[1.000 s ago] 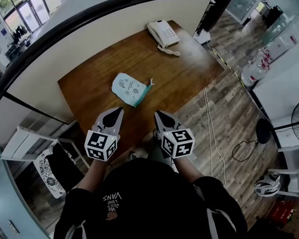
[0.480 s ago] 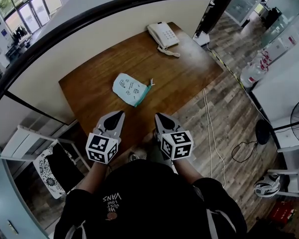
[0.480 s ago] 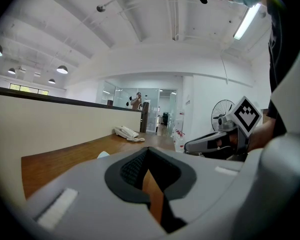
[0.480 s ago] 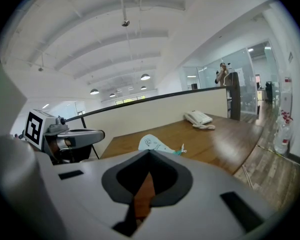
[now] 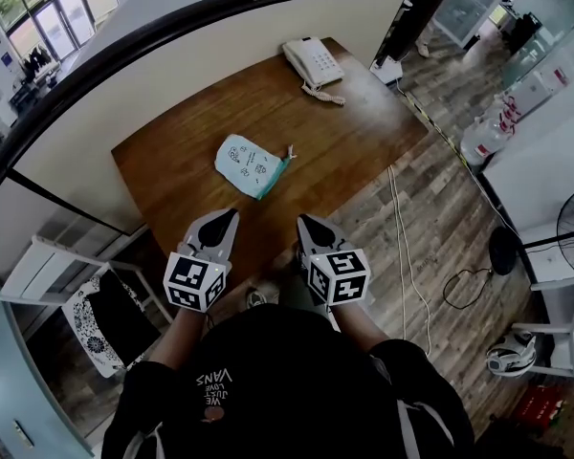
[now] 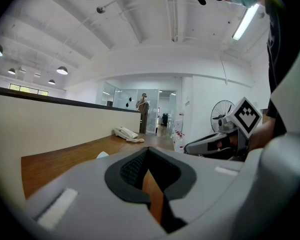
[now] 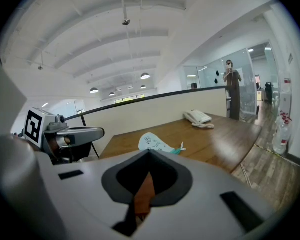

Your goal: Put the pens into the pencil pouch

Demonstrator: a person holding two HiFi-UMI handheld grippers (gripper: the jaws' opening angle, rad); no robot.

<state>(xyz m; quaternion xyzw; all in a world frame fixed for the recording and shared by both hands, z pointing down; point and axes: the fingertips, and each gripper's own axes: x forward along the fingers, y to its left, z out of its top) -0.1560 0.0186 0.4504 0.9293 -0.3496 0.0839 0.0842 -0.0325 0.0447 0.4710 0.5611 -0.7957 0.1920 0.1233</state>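
A pale mint pencil pouch (image 5: 251, 167) with small prints and a teal edge lies flat near the middle of the brown wooden table (image 5: 191, 151); it also shows in the right gripper view (image 7: 157, 143). No pens show in any view. My left gripper (image 5: 230, 216) and right gripper (image 5: 304, 222) hover side by side over the table's near edge, both shut with nothing between their jaws, well short of the pouch. In the left gripper view only a white corner of the pouch (image 6: 102, 155) peeks over the gripper's body.
A white desk phone (image 5: 312, 64) with a coiled cord sits at the table's far right corner. A cream partition wall (image 5: 172, 75) borders the far side. Wood-plank floor with cables (image 5: 402, 247) lies to the right, and a rack (image 5: 86, 304) stands at the left.
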